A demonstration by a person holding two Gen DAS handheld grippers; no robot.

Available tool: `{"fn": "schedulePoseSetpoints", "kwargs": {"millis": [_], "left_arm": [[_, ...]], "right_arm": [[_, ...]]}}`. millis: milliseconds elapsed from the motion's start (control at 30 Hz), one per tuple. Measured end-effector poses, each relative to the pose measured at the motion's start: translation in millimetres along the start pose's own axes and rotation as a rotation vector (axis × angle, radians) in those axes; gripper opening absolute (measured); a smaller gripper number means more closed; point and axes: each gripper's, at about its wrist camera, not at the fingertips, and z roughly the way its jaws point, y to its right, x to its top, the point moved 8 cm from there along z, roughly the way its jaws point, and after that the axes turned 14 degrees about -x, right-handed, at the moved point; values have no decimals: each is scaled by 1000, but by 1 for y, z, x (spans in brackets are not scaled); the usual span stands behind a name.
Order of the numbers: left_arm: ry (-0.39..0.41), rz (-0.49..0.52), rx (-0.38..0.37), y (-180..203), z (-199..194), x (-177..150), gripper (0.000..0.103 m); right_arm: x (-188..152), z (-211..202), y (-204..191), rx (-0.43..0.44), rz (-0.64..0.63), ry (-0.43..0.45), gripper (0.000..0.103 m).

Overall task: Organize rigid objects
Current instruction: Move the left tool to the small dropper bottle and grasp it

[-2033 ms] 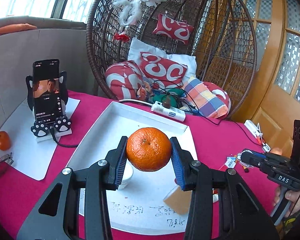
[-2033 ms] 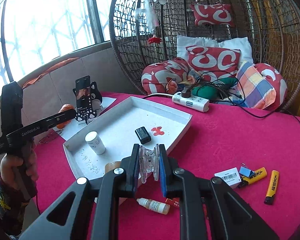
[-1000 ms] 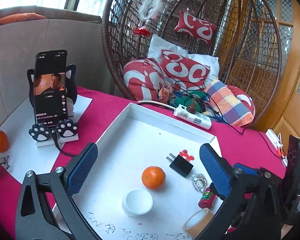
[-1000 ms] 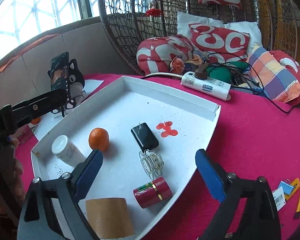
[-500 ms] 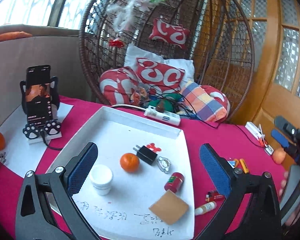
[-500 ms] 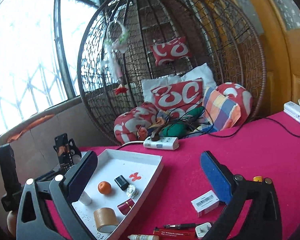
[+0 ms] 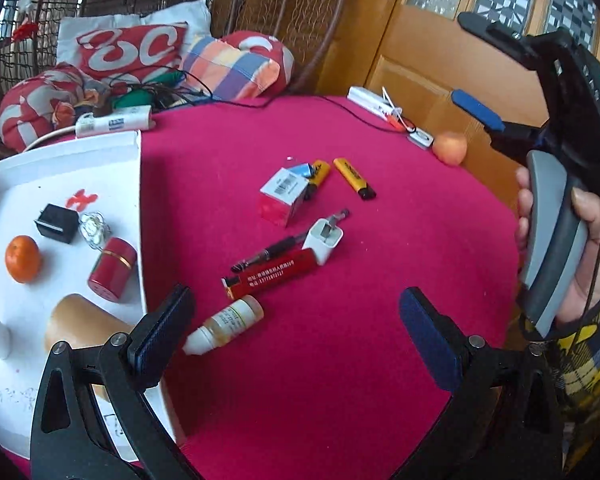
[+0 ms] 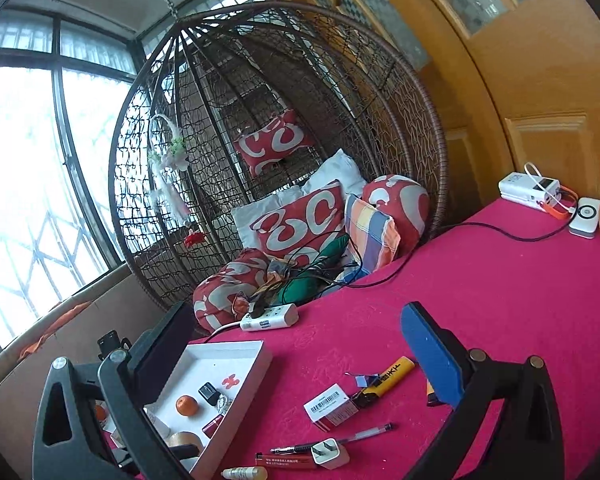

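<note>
My left gripper (image 7: pixel 296 340) is open and empty above the red tablecloth, right of the white tray (image 7: pixel 139 200). Just ahead lie a dropper bottle (image 7: pixel 224 324), a red lighter (image 7: pixel 270 274), a white charger (image 7: pixel 324 240), a pen (image 7: pixel 288 244), a small box (image 7: pixel 284 196) and two yellow lighters (image 7: pixel 354 178). The tray holds an orange (image 7: pixel 22 253), a black charger (image 7: pixel 56 223), a clear clip (image 7: pixel 94 229), a red cylinder (image 7: pixel 112 268) and a tape roll (image 7: pixel 80 320). My right gripper (image 8: pixel 296 344) is open and empty, raised above the same items (image 8: pixel 332 404).
A hand (image 7: pixel 580 248) holds the right gripper at the table's right side. A second orange (image 7: pixel 450 148), a white power bank (image 8: pixel 530 190) and cables lie at the far edge. A power strip (image 8: pixel 268 318) and a wicker hanging chair (image 8: pixel 300 160) with cushions stand behind the tray.
The left gripper let go of the orange and the right gripper of the clear clip, both in the tray. Both then opened wide and swung right, toward the loose items; the right one rose.
</note>
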Motion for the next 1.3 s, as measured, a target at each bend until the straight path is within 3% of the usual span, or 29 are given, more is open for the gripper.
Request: {"fn": "schedulePoseSetpoints", "kwargs": {"millis": [333,433,533,667,800,1000,1067,1167,1300], "left_arm": [[-132,4,125,-14,38,-11,103],[-174,-21,95,-11,44,-21,103],[-215,14,91,-1,45,-33,103],[-234,38,29,19,38,-47,102],[-251,106,158,15,31,-55,102],[-287,149,215,8,33,-64,73],[-280,128,173,10,35,-65,66],[-265,139,161,12,35,-64,53],[-243,137,143,17,36,-63,37]], "right_arm": [[4,-10,43,2,92,0,103],[5,-10,55,-2,121,0,103],[5,-10,66,-6,155,-7,103],[2,-8,76,-11,184,-17,103],[0,-7,81,-13,200,-27,103],[-2,-8,79,13,201,-2,103],[-1,-7,78,42,202,12,103],[-8,10,73,26,107,-87,103],[-26,44,96,-280,-76,-204,103]]}}
